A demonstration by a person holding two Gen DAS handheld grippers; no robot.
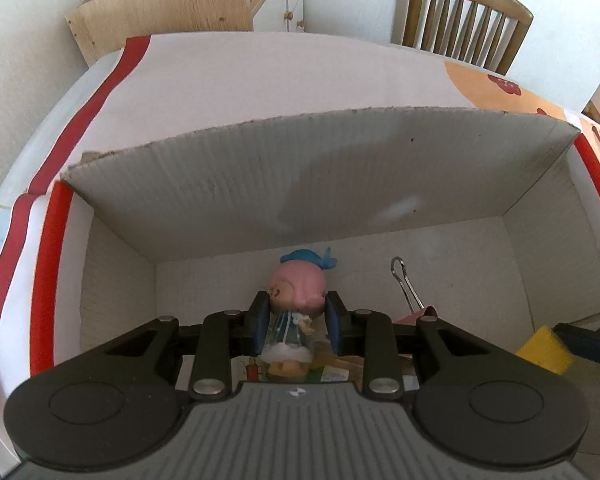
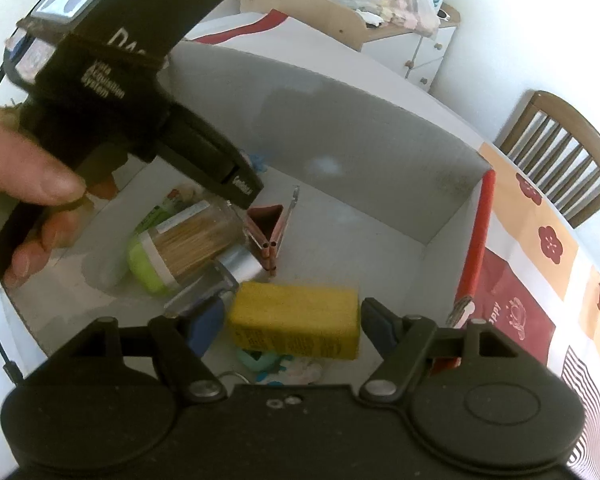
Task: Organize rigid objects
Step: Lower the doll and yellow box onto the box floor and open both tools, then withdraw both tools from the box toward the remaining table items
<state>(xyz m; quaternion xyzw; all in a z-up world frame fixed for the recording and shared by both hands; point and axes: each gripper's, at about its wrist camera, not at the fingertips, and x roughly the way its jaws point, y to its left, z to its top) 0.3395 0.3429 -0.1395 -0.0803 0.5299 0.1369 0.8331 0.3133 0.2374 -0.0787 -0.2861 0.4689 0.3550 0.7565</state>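
My left gripper (image 1: 298, 322) is shut on a small doll (image 1: 298, 300) with a pink head and blue cap, holding it inside the white cardboard box (image 1: 260, 184). My right gripper (image 2: 294, 326) is inside the same box; its blue pads (image 2: 374, 326) stand a little apart from the ends of a yellow block (image 2: 296, 320), with small gaps on both sides. The block also shows in the left wrist view (image 1: 546, 350). A toothpick jar (image 2: 196, 240), a pink binder clip (image 2: 266, 232) and a green case (image 2: 144, 260) lie on the box floor.
The left hand-held gripper body (image 2: 120, 80) and a hand (image 2: 24, 184) fill the upper left of the right wrist view. The binder clip (image 1: 410, 292) lies right of the doll. A teal item (image 2: 260, 362) lies under the block. A wooden chair (image 1: 466, 20) stands behind the table.
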